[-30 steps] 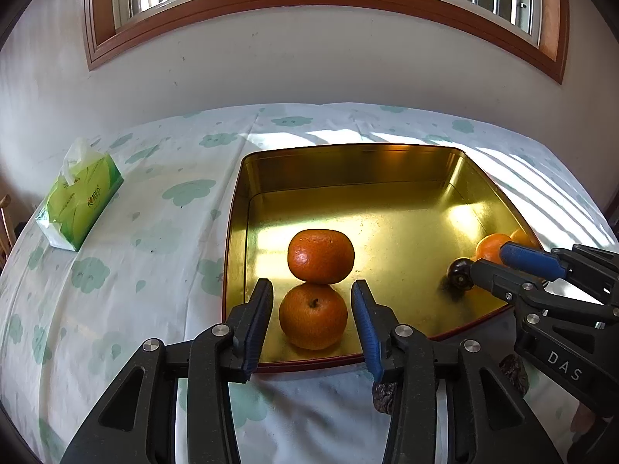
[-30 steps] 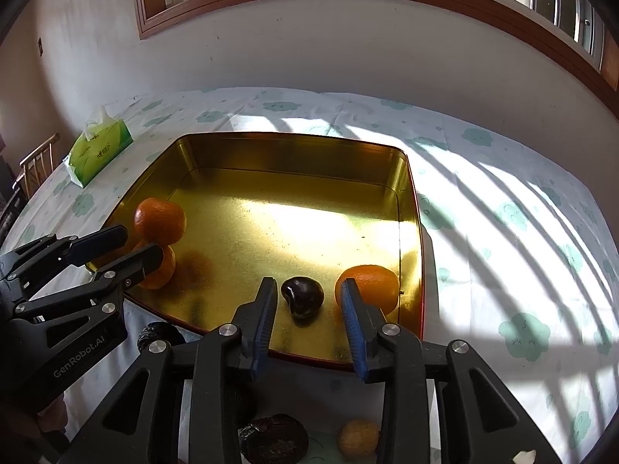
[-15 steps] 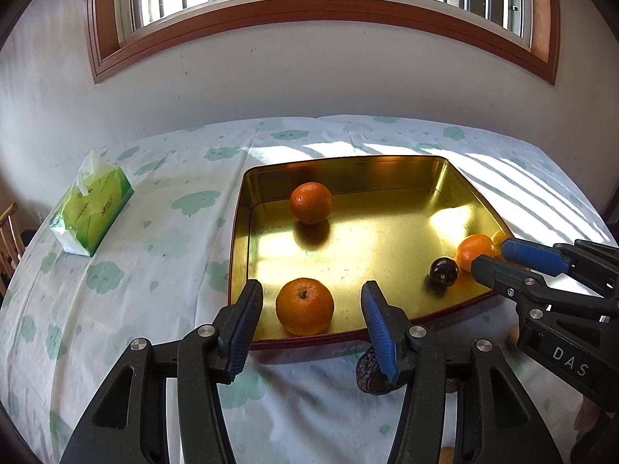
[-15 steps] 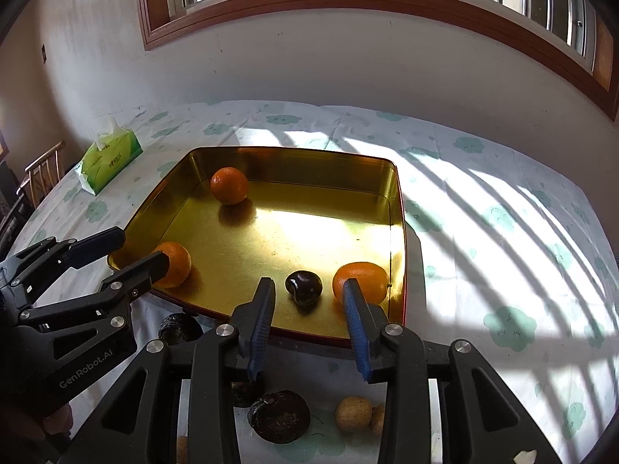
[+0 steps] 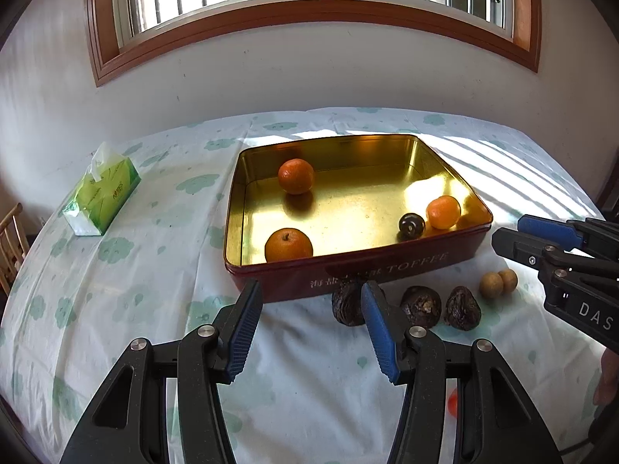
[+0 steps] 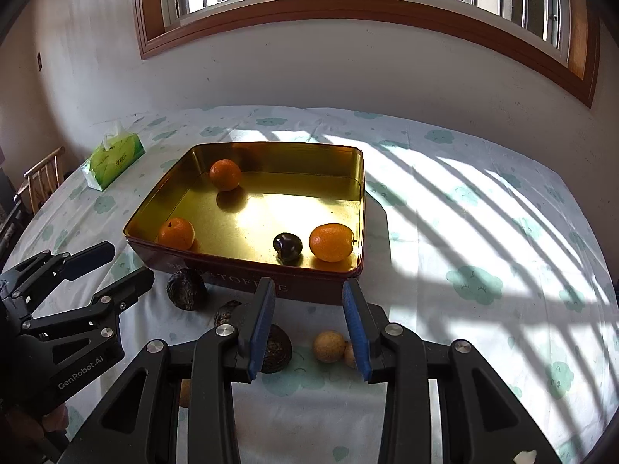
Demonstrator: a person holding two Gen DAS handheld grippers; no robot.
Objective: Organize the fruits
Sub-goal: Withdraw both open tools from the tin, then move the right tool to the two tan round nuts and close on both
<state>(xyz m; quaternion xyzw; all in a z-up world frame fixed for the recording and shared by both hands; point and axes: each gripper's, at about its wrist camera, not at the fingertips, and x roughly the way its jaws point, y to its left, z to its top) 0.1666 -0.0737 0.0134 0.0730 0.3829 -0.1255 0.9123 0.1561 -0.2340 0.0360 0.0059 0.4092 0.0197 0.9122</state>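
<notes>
- The gold tin (image 5: 445, 158), with red outside walls, stands on the cloud-print tablecloth (image 5: 116, 263) and holds three oranges and one small dark fruit (image 5: 411, 226).
- One orange (image 5: 296, 176) lies near the far left wall, one orange (image 5: 288, 246) at the near left corner, and one orange (image 5: 443, 212) at the right wall, just beside the dark fruit.
- Outside the tin, in front of its near wall, three wrinkled dark fruits lie in a row (image 5: 421, 306), and two small tan round fruits (image 5: 499, 281) touch each other at the right end.
- The left gripper (image 5: 309, 328) is released and holds nothing; it hangs above the cloth in front of the tin, and the leftmost wrinkled fruit (image 5: 347, 303) shows between its fingers.
- The right gripper (image 6: 309, 324) is also released and empty; the tan fruit (image 6: 329, 346) lies just under its gap.
- I judge the step in hand is the reach for the next loose fruits, so the task is about half done.
- The next move calls for lowering each gripper until the fingers stand on both sides of one fruit, then closing gently, because round fruits can roll away.
</notes>
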